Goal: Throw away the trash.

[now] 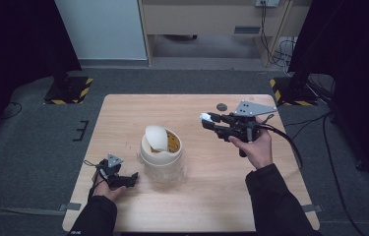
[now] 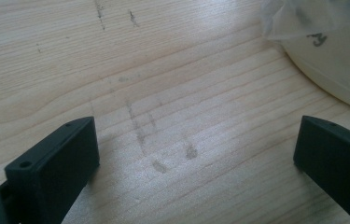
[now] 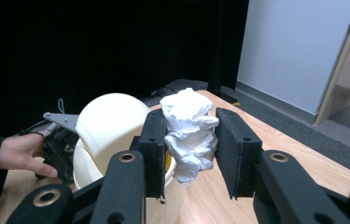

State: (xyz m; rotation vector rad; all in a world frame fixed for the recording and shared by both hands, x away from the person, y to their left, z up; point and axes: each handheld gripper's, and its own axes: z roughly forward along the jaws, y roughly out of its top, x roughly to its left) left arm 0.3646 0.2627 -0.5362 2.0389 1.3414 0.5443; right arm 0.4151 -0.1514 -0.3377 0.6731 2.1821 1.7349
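Observation:
A cream bin (image 1: 160,146) with a domed swing lid (image 1: 155,136) stands mid-table, a clear liner bunched round its base. My right gripper (image 1: 206,119) hovers above the table to the bin's right, shut on a crumpled white paper wad (image 1: 204,117). In the right gripper view the paper wad (image 3: 189,126) sits between the two black jaws of the right gripper (image 3: 190,140), with the bin (image 3: 107,126) just beyond. My left gripper (image 1: 133,177) rests low on the table at the bin's left front, open. In the left gripper view, the left gripper (image 2: 196,140) has bare wood between its jaws and the bin (image 2: 336,65) at upper right.
A small dark disc (image 1: 222,106) lies near the table's far edge (image 1: 187,95). Grey carpet surrounds the table. Black stands on striped bases (image 1: 69,91) stand at both far corners. The person's other hand (image 3: 21,151) shows behind the bin in the right gripper view.

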